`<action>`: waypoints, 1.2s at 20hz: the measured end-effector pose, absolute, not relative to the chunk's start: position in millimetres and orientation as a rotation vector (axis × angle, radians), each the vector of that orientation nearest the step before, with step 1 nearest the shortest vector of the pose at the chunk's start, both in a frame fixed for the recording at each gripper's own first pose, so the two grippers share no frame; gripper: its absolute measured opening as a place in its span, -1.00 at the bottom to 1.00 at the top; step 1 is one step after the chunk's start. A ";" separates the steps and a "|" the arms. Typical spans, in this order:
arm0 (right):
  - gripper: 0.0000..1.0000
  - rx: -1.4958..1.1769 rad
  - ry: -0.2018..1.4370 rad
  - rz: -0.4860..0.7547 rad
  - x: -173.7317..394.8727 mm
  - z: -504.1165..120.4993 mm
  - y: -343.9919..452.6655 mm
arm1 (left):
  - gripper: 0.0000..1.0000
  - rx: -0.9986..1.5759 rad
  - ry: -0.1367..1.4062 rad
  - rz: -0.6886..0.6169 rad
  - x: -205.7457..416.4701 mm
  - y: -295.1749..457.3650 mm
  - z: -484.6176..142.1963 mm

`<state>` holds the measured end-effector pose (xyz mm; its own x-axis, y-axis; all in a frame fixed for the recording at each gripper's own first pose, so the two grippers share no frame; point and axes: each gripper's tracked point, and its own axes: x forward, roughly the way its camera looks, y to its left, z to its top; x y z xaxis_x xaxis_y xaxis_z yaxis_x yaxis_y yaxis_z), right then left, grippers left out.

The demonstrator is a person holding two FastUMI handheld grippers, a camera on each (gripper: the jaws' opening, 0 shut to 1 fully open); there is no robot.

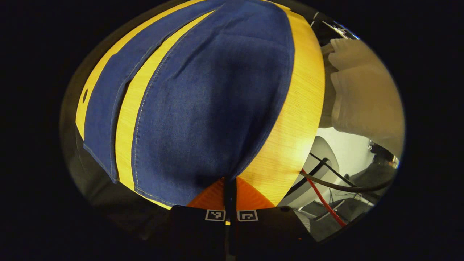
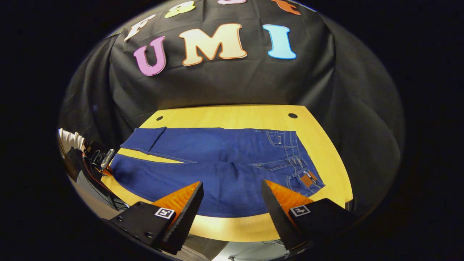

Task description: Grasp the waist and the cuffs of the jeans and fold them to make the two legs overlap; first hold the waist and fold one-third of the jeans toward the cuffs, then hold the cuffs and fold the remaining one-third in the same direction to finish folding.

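Jeans (image 2: 217,166) lie flat on the tabletop (image 2: 224,112), spread along its length, the 2 legs still apart with a strip of bare wood between them. In the right gripper view the waist, with its belt loops and leather patch, points toward the tabletop's right end; the cuffs reach toward the left end. The near leg runs close along the front edge.

Left gripper (image 1: 230,188): fingers closed together at the cuff of the near leg. The denim edge meets them right at the tips, and they look shut on the cuff hem, though how much cloth lies between them is hidden. The same gripper is seen small in the right gripper view at the tabletop's left end, beside the cuffs.

Right gripper (image 2: 232,203): fingers wide apart, holding nothing, hovering above the front edge between the knee area and the waist.

Judgement: step 1 (leg-over-leg fold) is not yet done; the waist grasp is pending.

To do it well: bring the right gripper to the near corner of the waistband, beside the patch, and pinch both layers. Then lift both ends together, keeping the near leg taut, and carry it over the far leg so the seams line up.

Risk: a thin cuff bite may slip once the cloth is tensioned.
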<state>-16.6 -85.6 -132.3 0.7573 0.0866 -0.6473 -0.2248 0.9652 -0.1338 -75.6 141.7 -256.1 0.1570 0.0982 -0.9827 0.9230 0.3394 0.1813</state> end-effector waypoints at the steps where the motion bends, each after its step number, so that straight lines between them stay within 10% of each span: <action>1: 0.98 -0.196 0.703 0.175 -2.6 -129.9 -95.6 | -1.00 1.050 1.295 -0.753 -75.2 141.3 -256.3; 11: 0.97 -0.438 0.902 0.282 81.4 -175.7 -176.6 | -1.00 1.023 1.390 -0.547 -75.4 137.2 -256.2; 24: 0.97 -1.215 1.277 0.801 8.7 -279.6 -218.8 | -1.00 1.003 1.490 -0.509 -73.4 137.6 -254.6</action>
<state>8.7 -218.8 -279.6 0.1775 -0.1754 -0.9684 -0.9481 0.2334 -0.2161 -73.4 137.6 -254.6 0.0811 0.2932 -0.9526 0.8148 0.5310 0.2328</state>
